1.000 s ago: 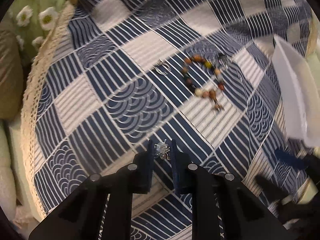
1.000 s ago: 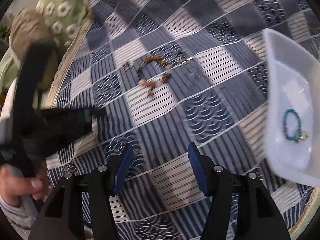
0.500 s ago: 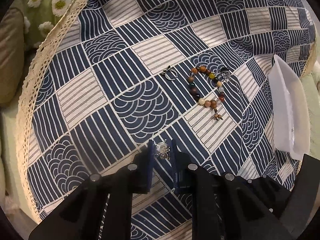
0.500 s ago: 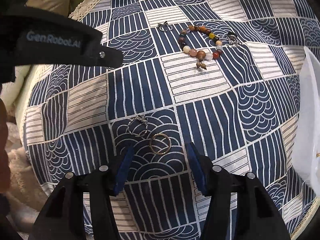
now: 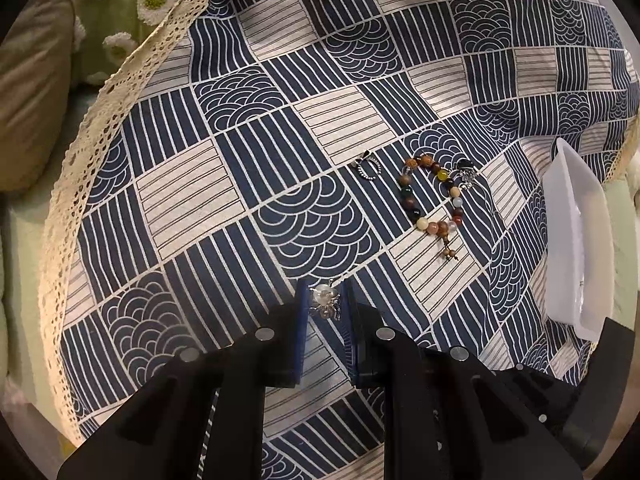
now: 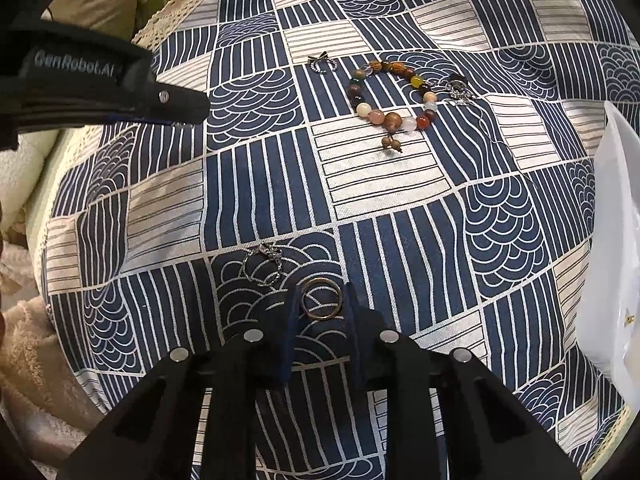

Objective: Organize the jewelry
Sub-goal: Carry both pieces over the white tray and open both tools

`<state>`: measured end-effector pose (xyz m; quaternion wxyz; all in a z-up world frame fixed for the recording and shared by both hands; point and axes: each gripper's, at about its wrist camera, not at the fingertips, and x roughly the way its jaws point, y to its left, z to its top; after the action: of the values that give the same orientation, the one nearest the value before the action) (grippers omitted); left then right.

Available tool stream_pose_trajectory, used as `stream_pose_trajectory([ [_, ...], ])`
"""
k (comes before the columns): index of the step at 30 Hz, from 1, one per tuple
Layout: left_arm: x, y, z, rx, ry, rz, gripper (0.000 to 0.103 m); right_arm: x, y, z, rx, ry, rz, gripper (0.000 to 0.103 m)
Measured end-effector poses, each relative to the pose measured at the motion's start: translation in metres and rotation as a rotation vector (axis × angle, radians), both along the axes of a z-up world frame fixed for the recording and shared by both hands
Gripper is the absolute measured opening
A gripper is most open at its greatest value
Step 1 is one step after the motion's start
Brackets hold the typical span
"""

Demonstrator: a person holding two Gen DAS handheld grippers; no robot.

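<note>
Two fingers [image 6: 298,312] flanking bronze ring [image 6: 321,299], pads touching its sides

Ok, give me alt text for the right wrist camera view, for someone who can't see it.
The right gripper, whose jaws have just been closing, pinches a plain metal ring on a navy-and-cream patterned cloth. A twisted silver ring lies just left of it; a beaded bracelet and a bow-shaped ring lie farther off. A white tray sits at the right edge.
</note>
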<state>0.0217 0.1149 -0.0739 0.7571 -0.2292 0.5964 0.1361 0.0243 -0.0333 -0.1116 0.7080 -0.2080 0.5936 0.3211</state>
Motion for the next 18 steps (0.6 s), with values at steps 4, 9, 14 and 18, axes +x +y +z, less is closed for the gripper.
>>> stream_pose_trajectory([
  [4, 0.002, -0.012, 0.012, 0.058, -0.019, -0.039, 0.015, 0.017, -0.024, 0.037, 0.058, -0.061, -0.051, 0.022],
  [9, 0.013, -0.048, 0.048, 0.09, -0.094, -0.137, 0.015, 0.062, -0.088, 0.098, 0.117, -0.183, -0.23, 0.022],
  [14, 0.049, -0.114, 0.083, 0.079, -0.171, -0.281, 0.015, 0.113, -0.172, 0.116, 0.08, -0.248, -0.441, 0.022],
  [18, 0.093, -0.18, 0.083, 0.076, -0.169, -0.391, 0.015, 0.134, -0.23, 0.103, 0.033, -0.251, -0.572, 0.022],
])
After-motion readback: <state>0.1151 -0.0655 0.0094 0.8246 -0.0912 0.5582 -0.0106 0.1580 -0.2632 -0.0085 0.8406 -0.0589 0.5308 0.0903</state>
